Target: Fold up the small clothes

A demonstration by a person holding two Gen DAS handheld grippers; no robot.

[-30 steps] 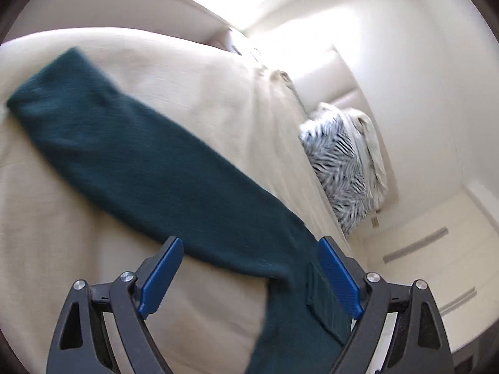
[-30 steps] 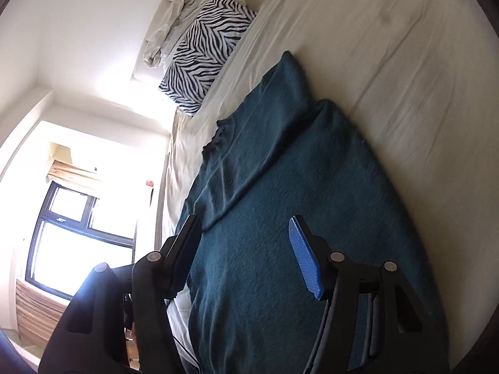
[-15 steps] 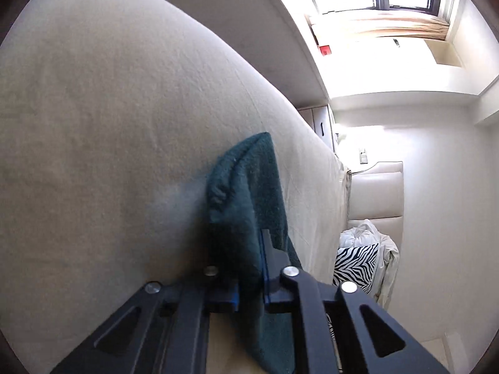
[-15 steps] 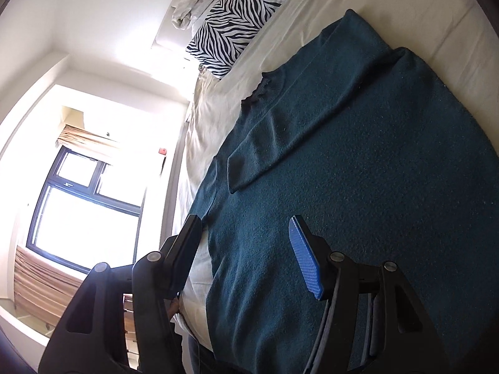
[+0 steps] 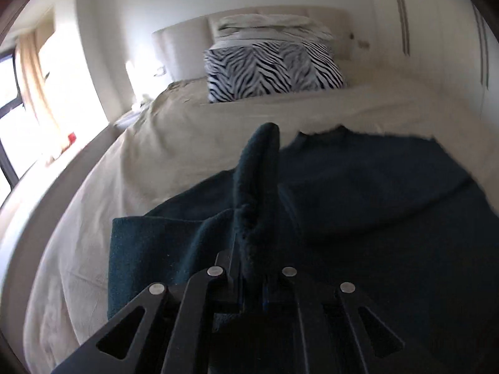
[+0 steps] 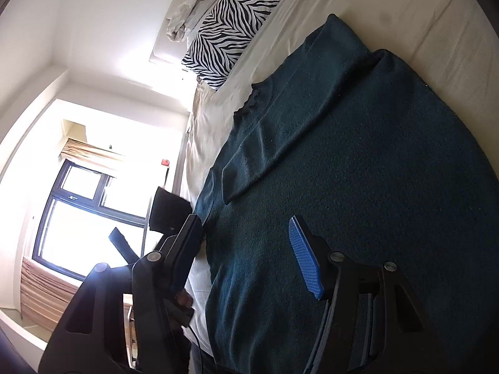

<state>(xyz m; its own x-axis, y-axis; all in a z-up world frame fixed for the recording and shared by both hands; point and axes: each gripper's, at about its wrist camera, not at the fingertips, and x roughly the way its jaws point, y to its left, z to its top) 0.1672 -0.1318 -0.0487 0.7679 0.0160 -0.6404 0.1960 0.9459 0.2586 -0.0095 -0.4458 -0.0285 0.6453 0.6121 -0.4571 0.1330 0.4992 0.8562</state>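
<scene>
Now, from the left wrist, the left gripper has clamped shut on a fold of the dark teal knitted sweater, where a second ago its jaws gaped over the sleeve; a fold looks underway. From the right wrist, the right gripper hovers half-open, empty, above the sweater spread on the cream bed sheet. A zebra-striped pillow lies well clear.

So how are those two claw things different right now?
The left gripper is shut on a fold of the dark teal sweater; the right gripper is open and grips nothing. The left lifts cloth upright; the right hangs over cloth lying flat on the bed. Both are black, with blue pads.
</scene>
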